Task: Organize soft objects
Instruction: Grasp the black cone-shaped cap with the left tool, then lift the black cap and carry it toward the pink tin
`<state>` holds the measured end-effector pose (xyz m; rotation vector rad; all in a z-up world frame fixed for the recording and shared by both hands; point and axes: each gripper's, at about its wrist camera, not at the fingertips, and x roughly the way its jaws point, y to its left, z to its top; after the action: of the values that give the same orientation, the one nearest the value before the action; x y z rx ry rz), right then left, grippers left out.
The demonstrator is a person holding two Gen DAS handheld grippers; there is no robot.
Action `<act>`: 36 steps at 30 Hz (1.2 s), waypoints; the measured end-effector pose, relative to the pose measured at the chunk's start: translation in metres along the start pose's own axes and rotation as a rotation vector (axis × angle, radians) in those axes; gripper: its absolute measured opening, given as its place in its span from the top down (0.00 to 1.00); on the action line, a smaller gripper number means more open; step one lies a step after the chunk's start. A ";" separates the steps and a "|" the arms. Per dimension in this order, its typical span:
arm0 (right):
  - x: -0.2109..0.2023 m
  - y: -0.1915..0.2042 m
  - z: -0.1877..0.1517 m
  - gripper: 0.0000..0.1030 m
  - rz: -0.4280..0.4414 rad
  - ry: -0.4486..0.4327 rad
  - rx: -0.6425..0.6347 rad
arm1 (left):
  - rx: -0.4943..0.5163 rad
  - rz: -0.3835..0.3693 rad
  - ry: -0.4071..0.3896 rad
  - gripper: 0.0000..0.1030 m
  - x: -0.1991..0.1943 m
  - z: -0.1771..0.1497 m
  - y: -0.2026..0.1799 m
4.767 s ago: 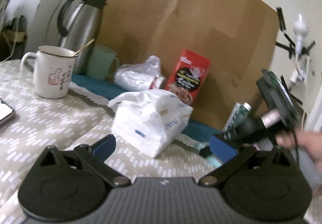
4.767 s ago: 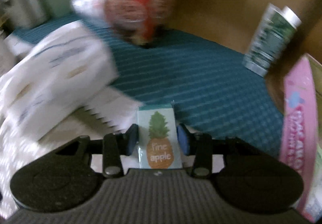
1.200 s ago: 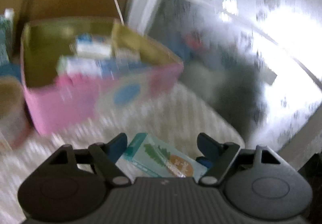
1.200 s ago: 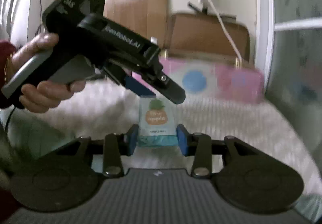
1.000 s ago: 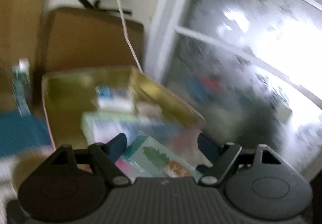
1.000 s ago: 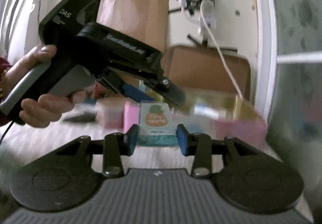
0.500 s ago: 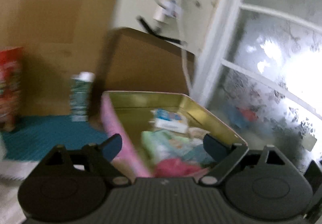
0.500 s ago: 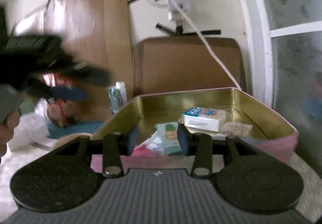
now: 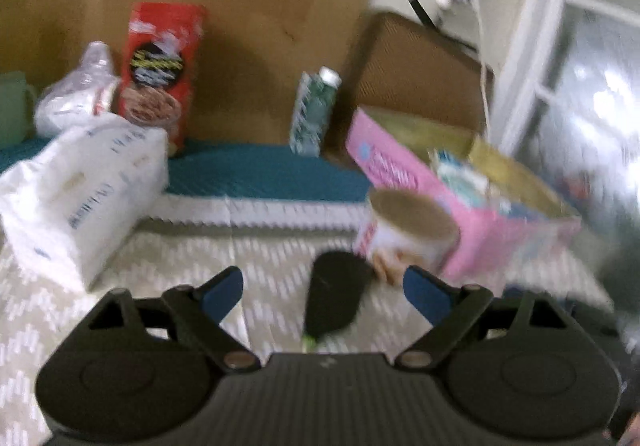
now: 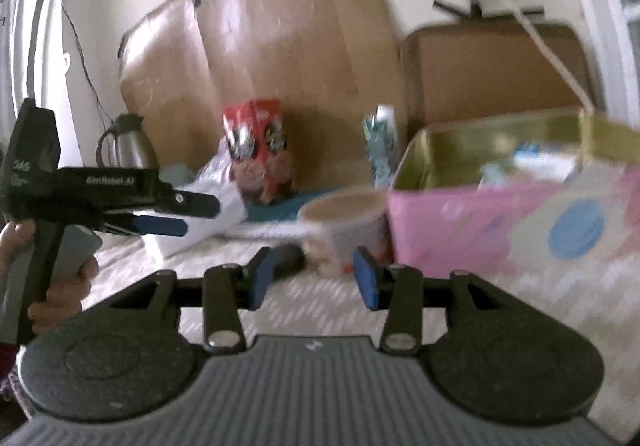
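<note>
A pink box [image 9: 404,173] with a gold inside stands at the right and holds several small packets; it also shows in the right wrist view [image 10: 480,221]. A large white tissue pack [image 9: 84,181] lies at the left of the patterned cloth. My left gripper [image 9: 322,290] is open and empty above the cloth, facing a dark oval object [image 9: 334,294]. My right gripper [image 10: 314,278] is open and empty, low in front of the pink box. The left gripper also shows in the right wrist view [image 10: 168,215], out to the left.
A round paper tub [image 9: 408,238] stands against the pink box. A red snack pouch [image 9: 160,73], a clear plastic bag [image 9: 76,97] and a green tube [image 9: 314,113] stand by the cardboard backing [image 9: 224,5]. A steel kettle [image 10: 128,145] is far left.
The pineapple packet left my right gripper and lies in the pink box. Both grippers are open and have pulled back and swung left, away from the box.
</note>
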<state>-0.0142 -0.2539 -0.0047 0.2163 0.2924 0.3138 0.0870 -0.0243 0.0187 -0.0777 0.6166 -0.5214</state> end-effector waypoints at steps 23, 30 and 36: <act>-0.026 -0.018 -0.012 0.45 0.169 0.073 0.118 | 0.508 -0.400 0.134 0.60 -0.042 -0.085 -0.061; 0.000 -0.015 -0.006 0.45 0.258 0.187 0.145 | 0.403 -0.327 0.117 0.37 -0.038 -0.075 -0.041; 0.009 -0.011 -0.015 0.50 0.300 0.277 0.163 | 0.088 -0.232 0.104 0.35 -0.030 -0.053 0.006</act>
<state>-0.0078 -0.2583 -0.0239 0.3799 0.5620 0.6196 0.0388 -0.0005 -0.0097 -0.0391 0.6890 -0.7806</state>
